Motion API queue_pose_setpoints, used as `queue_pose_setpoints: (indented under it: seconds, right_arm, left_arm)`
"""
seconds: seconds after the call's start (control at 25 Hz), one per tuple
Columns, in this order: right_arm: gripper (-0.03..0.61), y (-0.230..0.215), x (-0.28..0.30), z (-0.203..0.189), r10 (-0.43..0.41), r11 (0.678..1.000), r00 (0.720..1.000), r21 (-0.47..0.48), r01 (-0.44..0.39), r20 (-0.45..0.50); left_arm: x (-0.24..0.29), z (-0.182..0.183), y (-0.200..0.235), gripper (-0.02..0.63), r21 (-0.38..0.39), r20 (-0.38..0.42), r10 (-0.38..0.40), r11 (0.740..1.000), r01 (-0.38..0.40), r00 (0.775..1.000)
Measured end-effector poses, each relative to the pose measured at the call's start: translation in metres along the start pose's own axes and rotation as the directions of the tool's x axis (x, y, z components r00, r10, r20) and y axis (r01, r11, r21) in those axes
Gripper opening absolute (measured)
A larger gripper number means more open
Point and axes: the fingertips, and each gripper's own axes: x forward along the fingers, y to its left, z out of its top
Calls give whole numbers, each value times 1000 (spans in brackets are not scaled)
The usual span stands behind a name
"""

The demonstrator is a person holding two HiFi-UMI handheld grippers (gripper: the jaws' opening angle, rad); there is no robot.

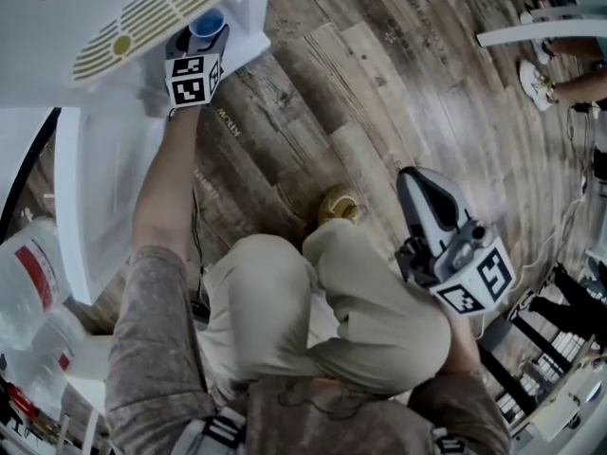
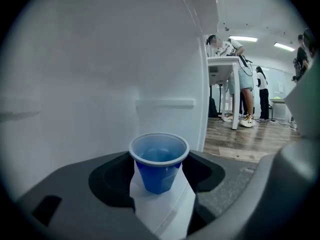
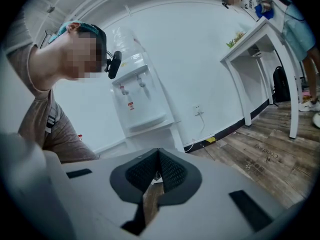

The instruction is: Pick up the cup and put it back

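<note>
1. The blue cup [image 2: 159,171] stands upright, mouth up and empty, its long axis vertical and its wall tapering to a narrow base. It sits centred between the jaws of your left gripper [image 2: 160,186].
2. Those jaws are spread wide. A sliver of white shows on each side of the cup's lower wall, so I judge that the pads are not pressing on it. The rim nearly fills the gap, though, so you have little slack.
3. The cup lies dead ahead of your left fingers, not off to either side. The coming move turns on squeezing straight across the cup's wall, and nothing calls for a turn of the wrist.
4. Your right gripper [image 1: 422,186] is well apart from the cup, out past your right knee. Its jaws are closed together with nothing between them. Your left hand is clearly the 1 to use.
5. Under the cup is a white ledge [image 2: 167,216]. I cannot tell for sure that the base rests on it.
6. The ledge lies beside a slotted tray [image 1: 156,12], and a plain white panel [image 2: 100,84] rises just behind the cup.
7. Beyond is a wood-plank floor [image 1: 379,83], and people stand at a white table [image 2: 222,61] across the room.
</note>
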Motion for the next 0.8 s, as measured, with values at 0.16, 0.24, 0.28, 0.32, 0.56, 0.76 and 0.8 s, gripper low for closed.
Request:
queue_pose_setpoints:
  seconds: [0.16, 0.24, 0.28, 0.32, 0.56, 0.76, 0.8]
  right_arm:
    - [2, -1, -3, -2, 0, 1000, 1000, 15, 0, -2]
    - [2, -1, -4, -4, 0, 1000, 1000, 15, 1, -6]
    - [2, -1, -5, -4, 0, 1000, 1000, 15, 0, -9]
    - [2, -1, -5, -5, 2, 1000, 1000, 14, -1, -10]
    - [2, -2, -4, -8, 11, 1000, 1000, 20, -11, -25]
    - [2, -2, -1, -9, 15, 1000, 999, 20, -14, -28]
    - [2, -2, -1, -9, 17, 1000, 999, 22, -16, -28]
  left_arm:
    - [6, -2, 3, 291, -7, -1, 9, 1000, -9, 1000]
    - [8, -4, 2, 292, -6, -10, 3, 1000, -3, 1000]
    - [9, -5, 2, 291, -5, -14, 0, 1000, 0, 1000]
    - [9, -6, 2, 291, -3, -17, 0, 1000, 0, 1000]
    - [11, -7, 2, 291, 5, -16, -2, 1000, 2, 1000]
    - [8, -18, 4, 301, -13, -37, 4, 1000, -4, 999]
    - [6, -19, 4, 304, -19, -38, 4, 1000, -5, 999]
